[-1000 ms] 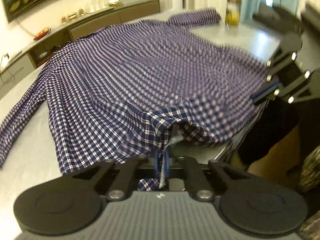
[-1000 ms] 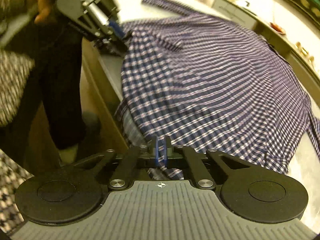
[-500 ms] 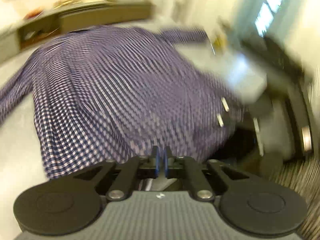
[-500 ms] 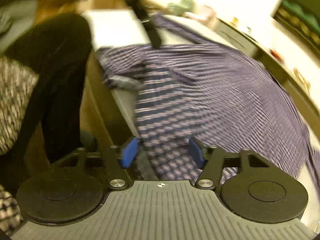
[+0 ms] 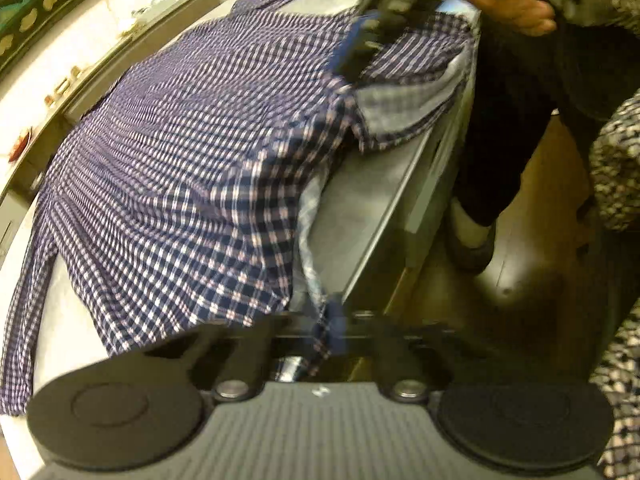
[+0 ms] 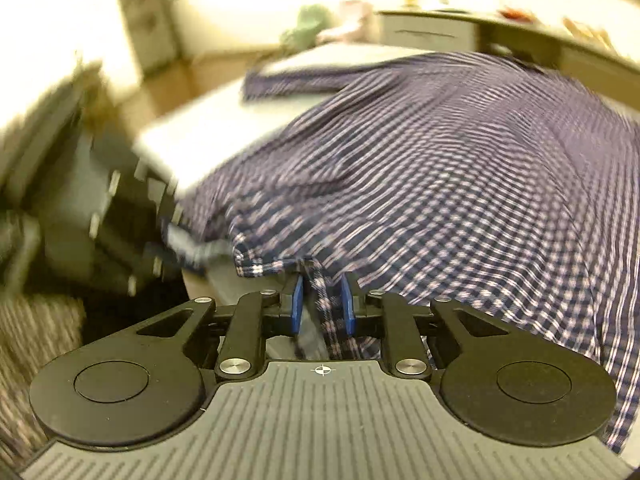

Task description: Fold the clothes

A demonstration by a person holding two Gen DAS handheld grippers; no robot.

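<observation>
The checked shirt (image 5: 192, 152) lay spread on the surface (image 5: 360, 200), hem at the near edge. The left claw (image 5: 328, 332) was clamped on a hem corner; the right claw (image 6: 322, 308) stood slightly apart around the other. Judged step: gripping the hem. Next, the right claw needs to close.

The right gripper (image 6: 322, 307), open half a second ago, has seemingly narrowed around the shirt (image 6: 440, 184) hem.
</observation>
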